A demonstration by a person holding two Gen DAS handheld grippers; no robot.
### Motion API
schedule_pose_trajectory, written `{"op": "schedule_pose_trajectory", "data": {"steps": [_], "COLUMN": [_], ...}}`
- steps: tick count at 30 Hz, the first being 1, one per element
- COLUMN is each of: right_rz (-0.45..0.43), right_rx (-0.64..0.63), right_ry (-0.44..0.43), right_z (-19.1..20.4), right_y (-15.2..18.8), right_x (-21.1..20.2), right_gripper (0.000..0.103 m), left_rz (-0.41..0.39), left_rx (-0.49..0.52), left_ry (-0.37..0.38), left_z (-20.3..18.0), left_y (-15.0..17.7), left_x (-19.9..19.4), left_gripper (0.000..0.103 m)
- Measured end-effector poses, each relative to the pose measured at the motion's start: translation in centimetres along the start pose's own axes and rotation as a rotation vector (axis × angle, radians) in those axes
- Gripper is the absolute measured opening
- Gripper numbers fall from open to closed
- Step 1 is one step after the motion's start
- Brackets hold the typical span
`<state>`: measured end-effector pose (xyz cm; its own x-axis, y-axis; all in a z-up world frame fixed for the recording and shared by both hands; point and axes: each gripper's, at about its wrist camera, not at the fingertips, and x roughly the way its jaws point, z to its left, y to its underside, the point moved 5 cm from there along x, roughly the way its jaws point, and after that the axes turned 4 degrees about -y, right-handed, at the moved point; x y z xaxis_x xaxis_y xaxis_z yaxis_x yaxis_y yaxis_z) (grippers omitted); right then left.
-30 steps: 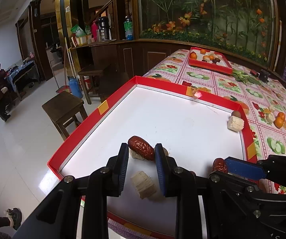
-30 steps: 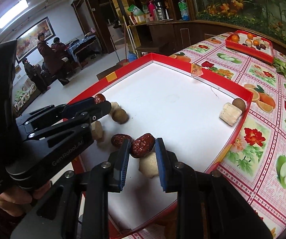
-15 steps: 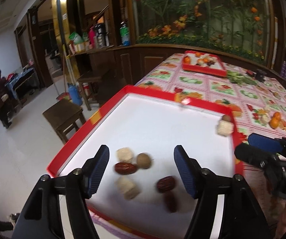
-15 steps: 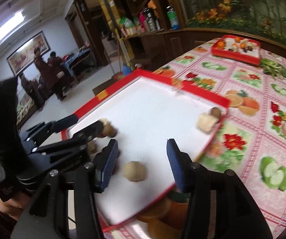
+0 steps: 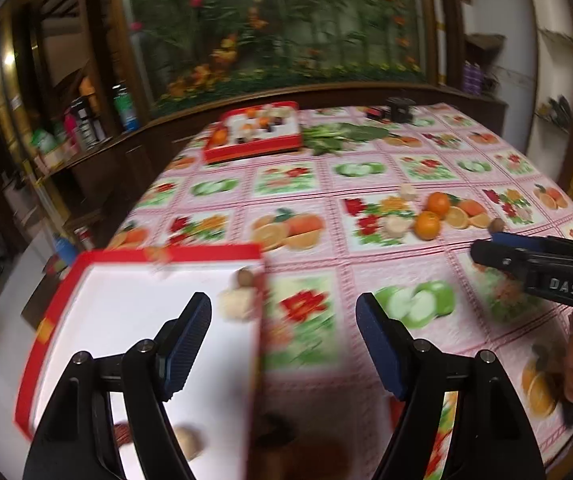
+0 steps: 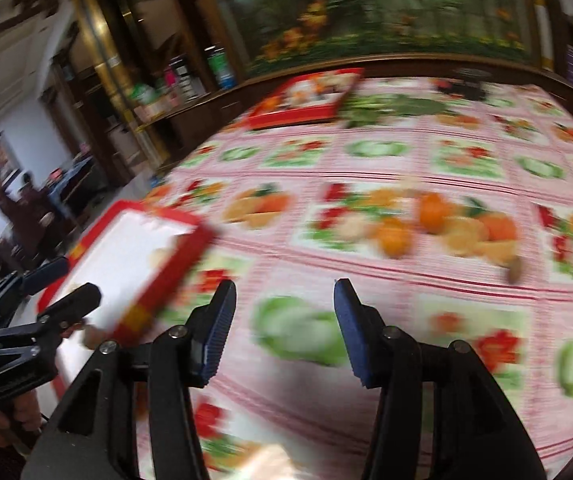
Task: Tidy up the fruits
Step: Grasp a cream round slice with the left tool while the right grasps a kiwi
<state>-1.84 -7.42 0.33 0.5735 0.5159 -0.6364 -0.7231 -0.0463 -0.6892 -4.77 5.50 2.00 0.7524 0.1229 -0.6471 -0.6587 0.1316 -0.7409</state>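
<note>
Both grippers have swung right, off the red tray [image 5: 154, 254]. Left gripper [image 5: 284, 338] gapes wide, empty, over the tray's right edge; right gripper [image 6: 284, 326] likewise, empty; two oranges [image 5: 426, 224] lie well right of the tray.

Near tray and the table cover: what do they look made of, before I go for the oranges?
The near tray looks like rigid cardboard or thin plastic: flat red rim, smooth matte white floor. Blur leaves that open. The table cover looks like wipe-clean vinyl or oilcloth: printed fruit panels lying flat with a faint sheen. The oranges rest directly on it. Both claws, left and right, are open.
</note>
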Motion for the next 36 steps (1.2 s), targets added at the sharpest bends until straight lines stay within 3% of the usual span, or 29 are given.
{"op": "schedule_pose_trajectory", "data": {"steps": [6,12,17,22,32,36], "right_rz": [-0.018,0.008,0.048,0.067,0.054,0.051], "right_rx": [0.076,0.114,0.118,0.091,0.113,0.128], "right_ry": [0.122,0.179,0.225,0.261,0.227,0.214], "right_z": [-7.3,-11.0,-12.1,-12.4,-12.7,-12.9], "right_y": [0.3,-0.2,-0.9,-1.4,-1.1,-1.2], "right_x": [-2.6,-2.3,-0.8,0.4,0.2,0.2], "right_gripper": [0.053,0.053,0.050,0.023,0.023,0.023], "left_rz": [0.059,0.121,0.135,0.162,0.193,0.187], "left_rx": [0.061,0.121,0.138,0.152,0.164,0.157], "left_ry": [0.068,0.114,0.113,0.128,0.159,0.183], "left_z": [-3.7,-5.9,-6.6,-7.2,-9.2,-9.8], "left_y": [-1.6,-1.9,-2.7,-3.3,-4.3,-4.8], "left_x": [4.1,6.9,8.3,10.0,12.4,12.9], "left_gripper": [0.075,0.074,0.074,0.070,0.068,0.060]}}
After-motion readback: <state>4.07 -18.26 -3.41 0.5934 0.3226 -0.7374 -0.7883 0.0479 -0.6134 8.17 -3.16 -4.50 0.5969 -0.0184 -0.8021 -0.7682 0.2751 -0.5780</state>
